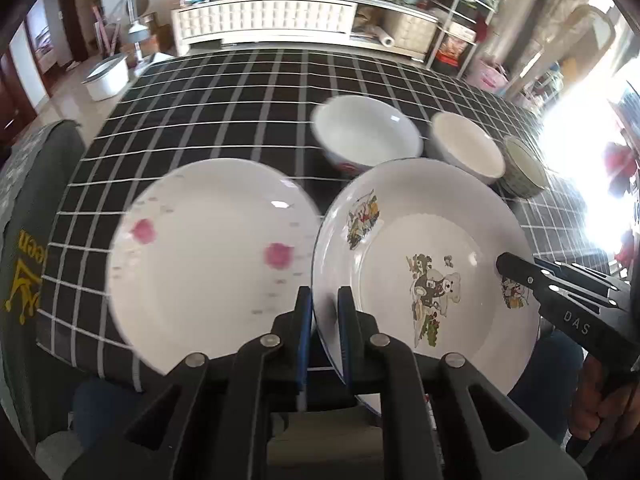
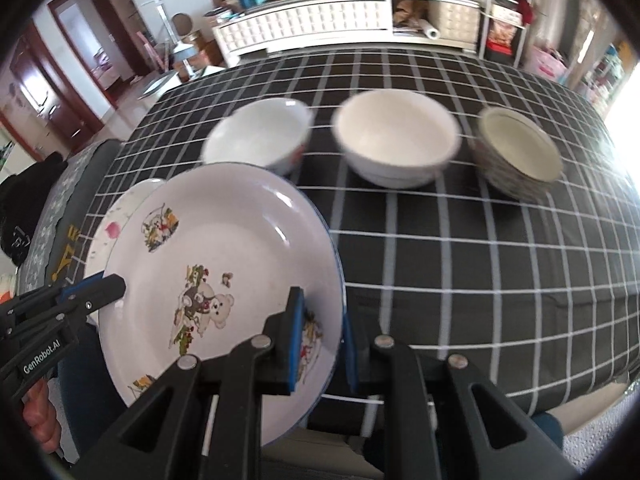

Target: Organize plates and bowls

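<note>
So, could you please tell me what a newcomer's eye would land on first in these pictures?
Probably the cartoon bear plate, gripped at opposite rims by the left claw and the right claw near the table's front edge. Beside it, on the black checked tablecloth, lies a rose-patterned plate. Behind them, three bowls stand in a row: two white, one patterned.

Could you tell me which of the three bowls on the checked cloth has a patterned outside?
The dark-patterned bowl at the right end of the row; the plain white bowl in the middle and the white bowl on the left are mostly white outside.
</note>
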A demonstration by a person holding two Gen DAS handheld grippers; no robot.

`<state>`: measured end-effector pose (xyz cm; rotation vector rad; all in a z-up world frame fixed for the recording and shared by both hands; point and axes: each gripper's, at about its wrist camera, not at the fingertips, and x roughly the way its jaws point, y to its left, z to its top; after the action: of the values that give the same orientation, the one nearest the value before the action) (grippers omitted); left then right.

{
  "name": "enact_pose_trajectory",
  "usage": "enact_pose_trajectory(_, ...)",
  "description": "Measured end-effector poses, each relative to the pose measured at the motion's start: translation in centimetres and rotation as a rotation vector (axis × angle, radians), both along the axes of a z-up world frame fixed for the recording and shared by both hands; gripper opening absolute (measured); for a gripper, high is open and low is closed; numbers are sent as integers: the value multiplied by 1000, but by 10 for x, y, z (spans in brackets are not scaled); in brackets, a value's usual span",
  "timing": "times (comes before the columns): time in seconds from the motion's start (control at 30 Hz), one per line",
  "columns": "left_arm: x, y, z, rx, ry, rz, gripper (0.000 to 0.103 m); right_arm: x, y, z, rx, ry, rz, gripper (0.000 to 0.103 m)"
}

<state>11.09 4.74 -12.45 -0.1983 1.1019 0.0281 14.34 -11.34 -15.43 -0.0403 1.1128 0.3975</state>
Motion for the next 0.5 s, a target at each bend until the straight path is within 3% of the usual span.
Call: enact_pose_trajectory(0.5,-37,85,4,8,13,163,11,-5,96,-10,-8,31,150,22)
